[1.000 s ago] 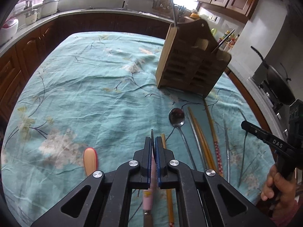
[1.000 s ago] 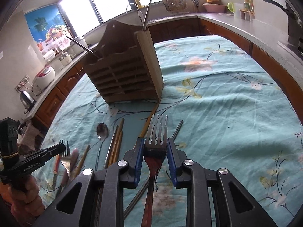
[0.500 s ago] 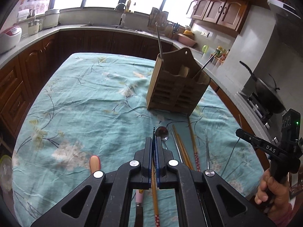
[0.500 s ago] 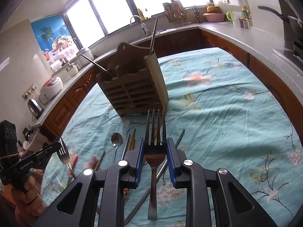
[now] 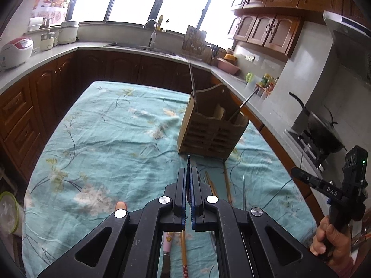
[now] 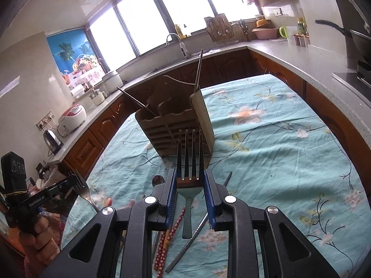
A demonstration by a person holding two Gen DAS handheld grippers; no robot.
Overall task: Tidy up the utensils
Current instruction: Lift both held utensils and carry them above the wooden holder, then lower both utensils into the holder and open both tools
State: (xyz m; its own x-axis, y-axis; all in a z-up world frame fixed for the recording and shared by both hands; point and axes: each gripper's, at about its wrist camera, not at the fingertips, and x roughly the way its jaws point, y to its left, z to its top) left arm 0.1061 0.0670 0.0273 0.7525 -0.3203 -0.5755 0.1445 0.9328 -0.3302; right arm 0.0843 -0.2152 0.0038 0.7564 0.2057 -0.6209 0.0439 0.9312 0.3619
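Note:
A wooden utensil holder (image 5: 212, 131) stands on the teal floral tablecloth (image 5: 104, 139), with metal chopsticks sticking out of it; it also shows in the right wrist view (image 6: 176, 127). My left gripper (image 5: 189, 169) is shut on a fork seen edge-on (image 5: 188, 162), held above the table; that fork also shows in the right wrist view (image 6: 82, 188). My right gripper (image 6: 189, 176) is shut on a second fork (image 6: 189, 155), tines pointing at the holder. Chopsticks (image 5: 226, 183) and a spoon (image 6: 157, 180) lie on the cloth.
Red patterned chopsticks (image 6: 170, 234) and a metal chopstick (image 6: 199, 227) lie under my right gripper. A pink-handled utensil (image 5: 167, 245) and a wooden handle (image 5: 121, 206) lie near the front edge. Counters, a sink (image 5: 150, 44) and a wok (image 5: 324, 132) surround the table.
Both grippers have risen well above the table, each carrying its fork. The holder now looks farther away and lower in both views.

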